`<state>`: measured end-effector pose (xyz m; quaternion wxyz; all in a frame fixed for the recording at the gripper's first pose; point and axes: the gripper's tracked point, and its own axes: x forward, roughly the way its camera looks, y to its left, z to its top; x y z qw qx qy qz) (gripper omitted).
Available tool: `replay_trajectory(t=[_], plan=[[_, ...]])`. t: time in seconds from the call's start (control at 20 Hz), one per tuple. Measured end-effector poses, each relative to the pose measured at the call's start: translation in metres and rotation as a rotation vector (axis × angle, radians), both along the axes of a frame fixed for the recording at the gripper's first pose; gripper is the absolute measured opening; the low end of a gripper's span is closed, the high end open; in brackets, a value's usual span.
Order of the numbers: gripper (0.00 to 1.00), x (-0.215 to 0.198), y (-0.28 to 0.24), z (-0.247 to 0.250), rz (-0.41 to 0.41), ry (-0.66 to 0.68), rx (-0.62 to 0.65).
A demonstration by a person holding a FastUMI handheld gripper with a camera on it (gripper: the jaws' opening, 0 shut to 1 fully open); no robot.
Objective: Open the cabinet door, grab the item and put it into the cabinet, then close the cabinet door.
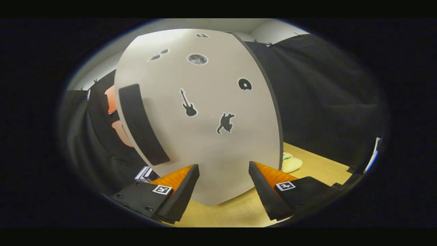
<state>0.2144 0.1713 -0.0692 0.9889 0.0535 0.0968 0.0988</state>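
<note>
The white cabinet door [201, 136] stands right in front of me, dotted with small black stickers and carrying a long black handle [141, 124] along its left side. My gripper [223, 171] is open, its two fingers spread with nothing between them, close to the door's lower face. The handle lies up and to the left of the left finger. A pale, soft-looking item [292, 163] peeks out on the table just past the door's right edge, beyond the right finger; most of it is hidden by the door.
A light wooden tabletop [321, 167] runs under the cabinet and off to the right. A small blue and white box [145, 174] sits low on the left behind the left finger. Black cloth walls close in both sides.
</note>
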Motion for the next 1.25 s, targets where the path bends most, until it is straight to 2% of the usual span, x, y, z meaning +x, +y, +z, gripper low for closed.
replay_trajectory(t=[0.15, 0.4, 0.75, 1.25], plan=[[0.95, -0.035, 0.001, 0.033, 0.012, -0.076, -0.045], [0.98, -0.076, 0.004, 0.056, 0.023, -0.131, -0.164], [0.98, -0.093, -0.003, 0.082, 0.026, -0.189, -0.103], [0.98, -0.102, -0.01, 0.081, 0.041, -0.2, -0.087]])
